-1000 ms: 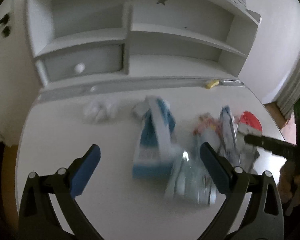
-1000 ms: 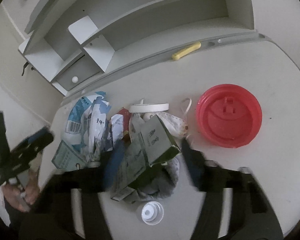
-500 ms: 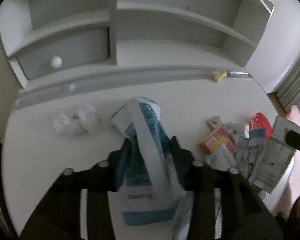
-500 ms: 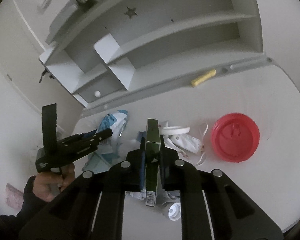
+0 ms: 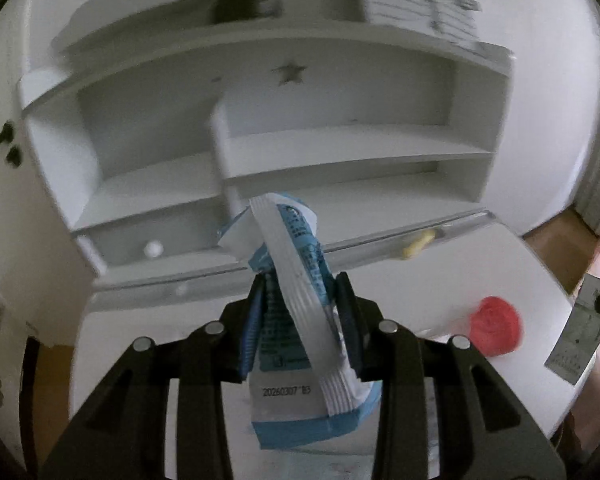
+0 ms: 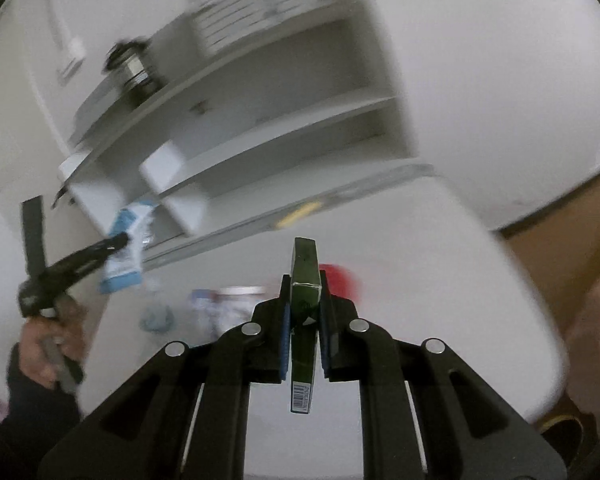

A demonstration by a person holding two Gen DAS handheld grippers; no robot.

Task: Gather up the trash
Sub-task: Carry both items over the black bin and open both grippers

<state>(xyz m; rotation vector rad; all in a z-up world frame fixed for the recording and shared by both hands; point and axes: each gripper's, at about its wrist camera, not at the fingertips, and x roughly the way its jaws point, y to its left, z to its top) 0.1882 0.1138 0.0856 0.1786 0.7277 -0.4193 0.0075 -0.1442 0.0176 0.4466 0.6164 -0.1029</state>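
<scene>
Both grippers are loaded above the white table (image 6: 440, 248): the left gripper (image 5: 300, 312) pinches a blue-and-white wrapper (image 5: 296, 320) — light, crinkly, likely to slip unless taken mid-body — while the right gripper (image 6: 305, 332) clamps a flattened green carton (image 6: 305, 308) edge-on, stiffer and easier to hold. 1 red lid (image 5: 496, 330) sits among the litter below.

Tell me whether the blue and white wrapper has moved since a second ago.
Yes. The blue and white wrapper, clamped in the left gripper, has risen off the table toward the shelf unit.
</scene>
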